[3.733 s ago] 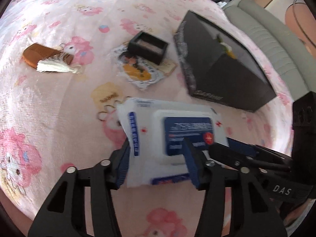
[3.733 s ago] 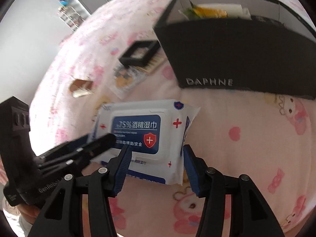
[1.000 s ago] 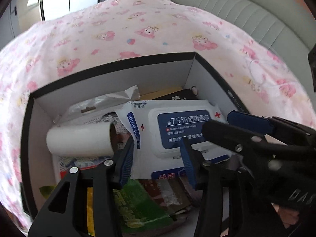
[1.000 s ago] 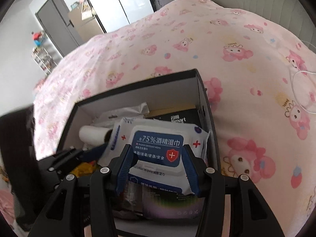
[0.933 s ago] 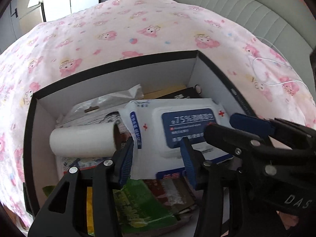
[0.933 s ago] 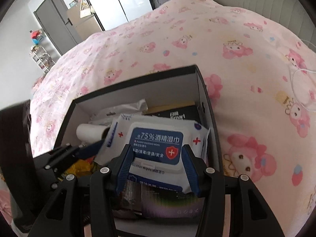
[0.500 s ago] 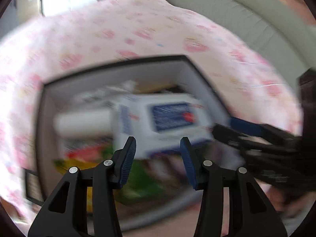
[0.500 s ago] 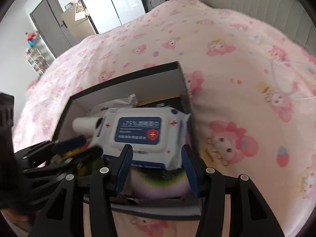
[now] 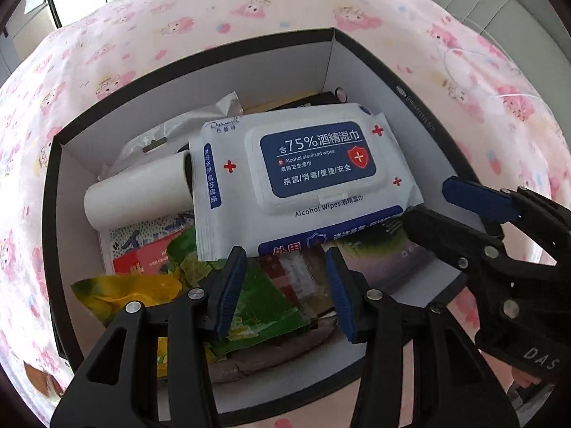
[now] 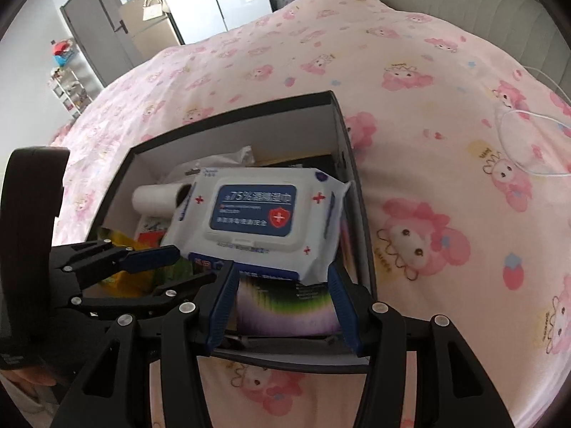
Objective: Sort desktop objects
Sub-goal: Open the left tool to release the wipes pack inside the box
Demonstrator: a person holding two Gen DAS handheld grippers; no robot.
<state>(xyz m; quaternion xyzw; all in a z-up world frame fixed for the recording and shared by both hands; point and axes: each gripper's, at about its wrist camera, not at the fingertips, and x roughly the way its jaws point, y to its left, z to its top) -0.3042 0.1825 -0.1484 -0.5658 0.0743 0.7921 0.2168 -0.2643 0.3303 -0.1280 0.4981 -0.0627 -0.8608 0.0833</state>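
over box (image 9: 360, 60), wipes pack (image 9: 303, 178) seemingly free

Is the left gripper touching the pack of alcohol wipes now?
Apart. In the left wrist view the left gripper stands open below the pack of alcohol wipes, whose lower edge ends just above its fingertips.

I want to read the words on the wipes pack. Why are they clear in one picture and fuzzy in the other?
Left wrist view: the wipes pack is sharp, and its blue label reads easily; the black box bulges because the fisheye lens bends straight edges. Right wrist view: the same pack is smeared by motion blur, so the label text is hard to read, while the pink blanket is bright and clearer.
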